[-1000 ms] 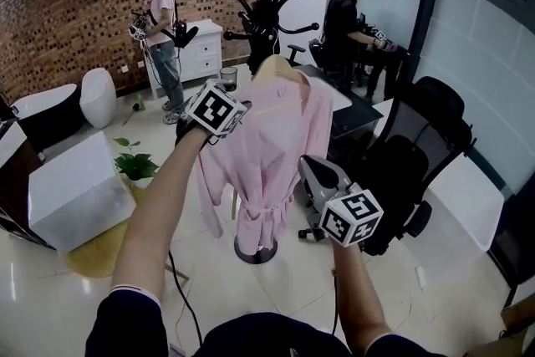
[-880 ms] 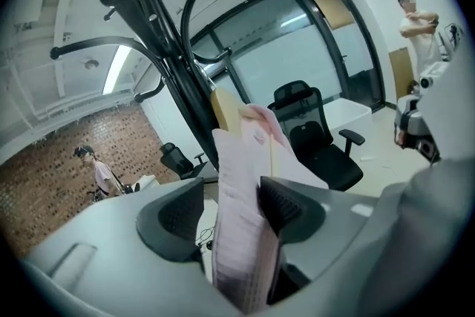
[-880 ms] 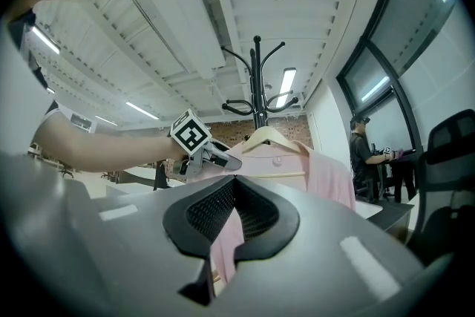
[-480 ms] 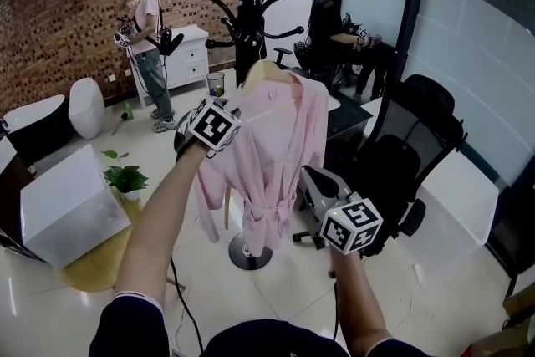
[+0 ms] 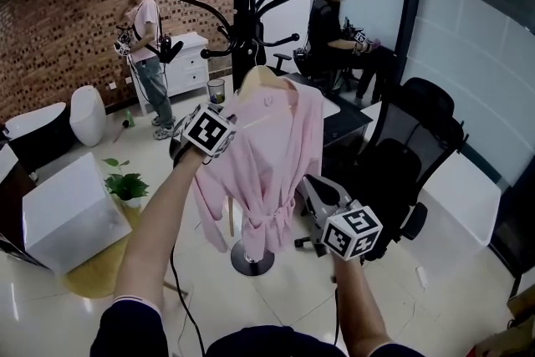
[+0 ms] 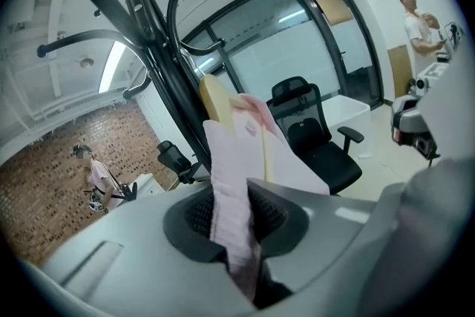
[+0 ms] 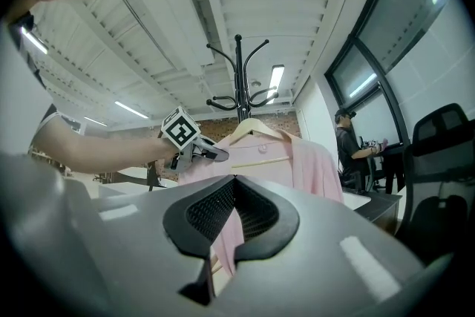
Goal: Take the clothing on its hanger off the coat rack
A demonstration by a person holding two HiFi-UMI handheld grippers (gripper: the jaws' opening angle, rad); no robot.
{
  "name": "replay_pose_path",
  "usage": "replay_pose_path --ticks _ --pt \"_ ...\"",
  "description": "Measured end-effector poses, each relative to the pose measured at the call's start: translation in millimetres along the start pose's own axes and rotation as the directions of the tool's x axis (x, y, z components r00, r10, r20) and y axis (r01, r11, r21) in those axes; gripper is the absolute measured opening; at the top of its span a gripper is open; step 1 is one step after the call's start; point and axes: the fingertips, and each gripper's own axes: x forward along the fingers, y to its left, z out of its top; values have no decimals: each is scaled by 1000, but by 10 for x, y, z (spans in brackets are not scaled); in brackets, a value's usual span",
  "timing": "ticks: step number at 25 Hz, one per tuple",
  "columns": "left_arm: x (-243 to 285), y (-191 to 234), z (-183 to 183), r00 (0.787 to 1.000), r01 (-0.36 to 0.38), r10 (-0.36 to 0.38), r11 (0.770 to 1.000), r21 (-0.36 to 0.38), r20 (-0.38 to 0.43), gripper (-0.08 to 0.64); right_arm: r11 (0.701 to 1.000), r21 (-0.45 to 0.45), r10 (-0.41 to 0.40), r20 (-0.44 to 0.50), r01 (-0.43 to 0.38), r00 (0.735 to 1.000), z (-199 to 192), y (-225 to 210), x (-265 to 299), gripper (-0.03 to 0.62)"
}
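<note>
Jaws closing on pink fabric, the left gripper clamps the near shoulder of the pink robe, which hangs on its hanger against the coat rack. The hanger's long axis runs rightward from that gripper. The right gripper, pinched together and empty, sits lower beside the hem.

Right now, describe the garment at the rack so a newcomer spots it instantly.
Find the tall black metal coat rack mid-room. Against it, on a pale wooden hanger, hangs a pink belted robe, the only garment there.
</note>
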Motion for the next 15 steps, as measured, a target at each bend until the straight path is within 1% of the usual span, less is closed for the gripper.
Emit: replay_pose_path --ticks 3,9,13,15 --pt "-88 86 91 1000 -8 9 1000 -4 11 52 1000 5 2 1 -2 1000 -11 -4 1 2" --pt "-223 195 277 1000 -26 25 999 35 18 52 1000 8 14 12 -14 1000 0 44 14 2" --pt "-242 215 469 999 -23 22 998 61 24 52 1000 12 5 20 -6 1000 30 19 -23 2" --pt "-218 214 559 1000 -14 13 998 56 27 52 1000 13 -2 23 1 1000 43 -3 -56 2"
